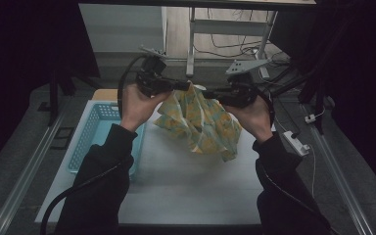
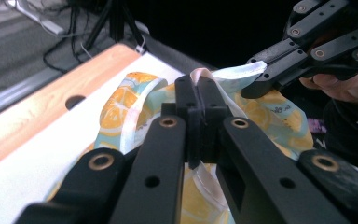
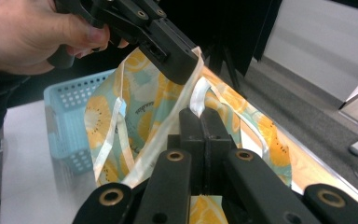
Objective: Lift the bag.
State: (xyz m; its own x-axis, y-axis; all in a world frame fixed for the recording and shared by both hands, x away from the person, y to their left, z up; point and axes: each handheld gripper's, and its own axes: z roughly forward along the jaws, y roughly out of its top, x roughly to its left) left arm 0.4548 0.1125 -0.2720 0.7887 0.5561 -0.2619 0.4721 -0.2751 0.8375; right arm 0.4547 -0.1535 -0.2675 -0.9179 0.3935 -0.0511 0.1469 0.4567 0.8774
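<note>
A cloth (image 1: 200,122) printed with orange and lemon slices on pale blue, with a white hem, hangs bunched above the white table (image 1: 191,186). My left gripper (image 1: 183,86) is shut on its top edge from the left. My right gripper (image 1: 208,92) is shut on the same edge from the right, close beside it. In the left gripper view my jaws (image 2: 196,88) pinch the white hem of the cloth (image 2: 121,100), and the right gripper (image 2: 279,70) clamps the hem just beyond. In the right gripper view my jaws (image 3: 203,114) hold the hem of the cloth (image 3: 144,107), and the left gripper (image 3: 168,51) grips it above.
A light blue perforated basket (image 1: 90,132) stands on the table's left side, below the left hand. A wooden strip (image 2: 37,112) runs along the table's far edge. A white power strip (image 1: 296,143) lies off the table's right side. Desk legs and cables stand behind.
</note>
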